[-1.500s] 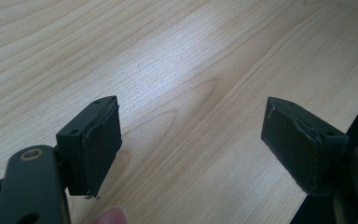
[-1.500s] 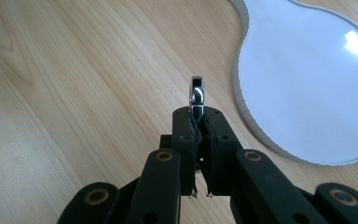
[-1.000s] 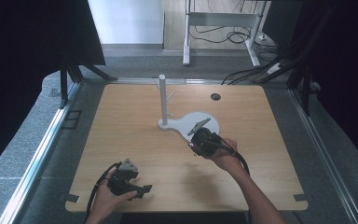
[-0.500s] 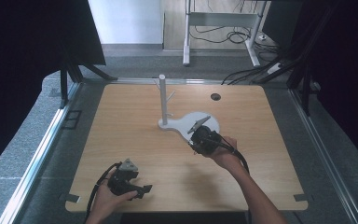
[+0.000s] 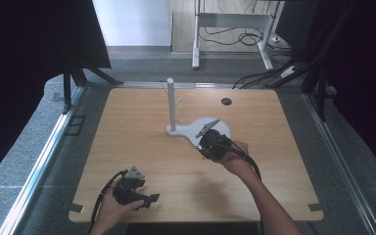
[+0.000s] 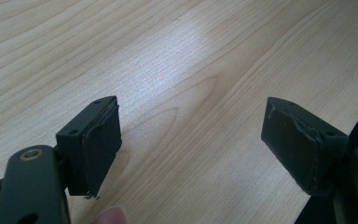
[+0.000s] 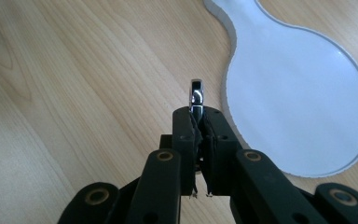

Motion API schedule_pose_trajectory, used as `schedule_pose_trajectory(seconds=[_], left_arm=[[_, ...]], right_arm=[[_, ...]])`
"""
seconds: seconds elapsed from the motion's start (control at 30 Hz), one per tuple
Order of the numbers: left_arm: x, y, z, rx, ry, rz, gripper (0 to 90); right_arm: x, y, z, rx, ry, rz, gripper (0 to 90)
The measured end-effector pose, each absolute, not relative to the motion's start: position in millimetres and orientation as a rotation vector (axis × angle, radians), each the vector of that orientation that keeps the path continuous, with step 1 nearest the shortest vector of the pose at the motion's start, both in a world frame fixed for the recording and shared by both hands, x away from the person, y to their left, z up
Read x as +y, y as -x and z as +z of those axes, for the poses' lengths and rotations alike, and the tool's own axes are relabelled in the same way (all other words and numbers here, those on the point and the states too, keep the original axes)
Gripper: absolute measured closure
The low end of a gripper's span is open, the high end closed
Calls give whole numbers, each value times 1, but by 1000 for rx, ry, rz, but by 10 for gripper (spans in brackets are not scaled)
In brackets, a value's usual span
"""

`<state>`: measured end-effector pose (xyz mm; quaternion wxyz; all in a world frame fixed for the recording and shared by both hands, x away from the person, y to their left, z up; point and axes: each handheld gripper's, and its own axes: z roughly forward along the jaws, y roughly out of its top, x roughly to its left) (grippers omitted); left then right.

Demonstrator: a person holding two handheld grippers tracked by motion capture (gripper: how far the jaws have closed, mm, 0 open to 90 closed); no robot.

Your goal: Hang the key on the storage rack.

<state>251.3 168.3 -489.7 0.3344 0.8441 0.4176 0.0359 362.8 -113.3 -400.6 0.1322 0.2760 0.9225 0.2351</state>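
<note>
Now: the right tool [image 7: 196, 122] pinches a small shiny metal piece [image 7: 196, 95] just beside the white stand [image 5: 210, 126].
Left tool [image 6: 191, 140]: spread wide, nothing in it, resting low over the table [image 5: 127, 127].
Next, I think: lift the piece toward the post [image 5: 171, 105].
In the way: only the post's small pegs.

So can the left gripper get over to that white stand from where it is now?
Probably yes. The left gripper has its fingers open with nothing between them, and bare table lies between it and the white stand, though the right gripper sits over its base.
</note>
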Motion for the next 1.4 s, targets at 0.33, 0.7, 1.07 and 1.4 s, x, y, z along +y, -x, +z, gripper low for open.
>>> schedule_pose_trajectory(seconds=[0.33, 0.7, 1.07, 1.4], left_arm=[[169, -251, -488, 1084, -2204, 95, 203], [171, -251, -487, 1083, -2202, 99, 203], [171, -251, -486, 1084, -2194, 101, 203], [173, -250, -485, 1084, -2188, 102, 203]], right_arm=[[-109, -374, -396, 2666, -808, 681, 847], [-103, -395, -390, 2656, -852, 663, 846], [-97, -415, -384, 2641, -883, 662, 847], [-90, -430, -380, 2643, -900, 646, 847]])
